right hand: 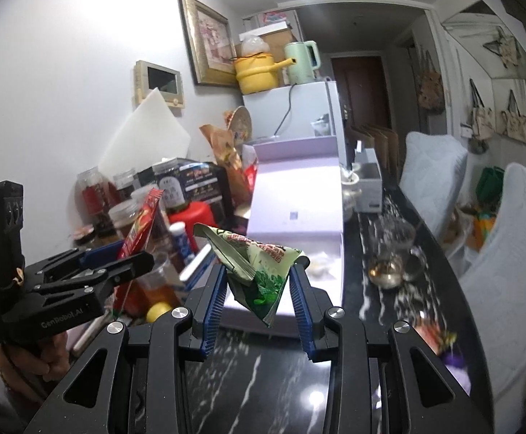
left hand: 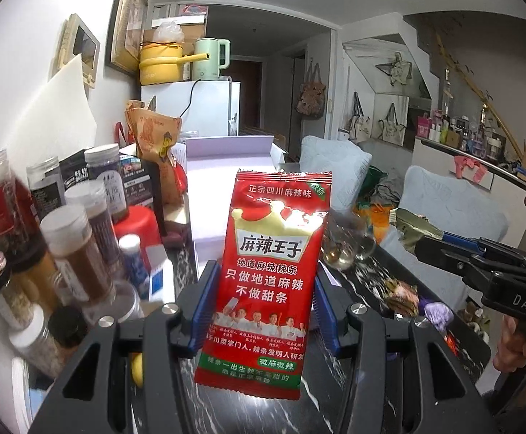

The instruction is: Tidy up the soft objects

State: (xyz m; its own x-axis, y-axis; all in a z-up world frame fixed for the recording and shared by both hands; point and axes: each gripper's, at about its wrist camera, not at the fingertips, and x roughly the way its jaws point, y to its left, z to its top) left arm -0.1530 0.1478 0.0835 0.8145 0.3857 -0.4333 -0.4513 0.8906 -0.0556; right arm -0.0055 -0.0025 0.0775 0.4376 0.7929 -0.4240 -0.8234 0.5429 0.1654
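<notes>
Upright, glossy red snack packet [left hand: 268, 275], crumpled green packet [right hand: 259, 271]

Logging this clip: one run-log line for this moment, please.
left gripper: shut on red spicy-strip packet | right gripper: shut on green snack packet | both above black marble counter

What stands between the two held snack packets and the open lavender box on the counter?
Nothing visible. The left gripper holds the red spicy-strip packet and the right gripper holds the green packet, both directly in front of the lavender box. The jars stand off to the left.
</notes>
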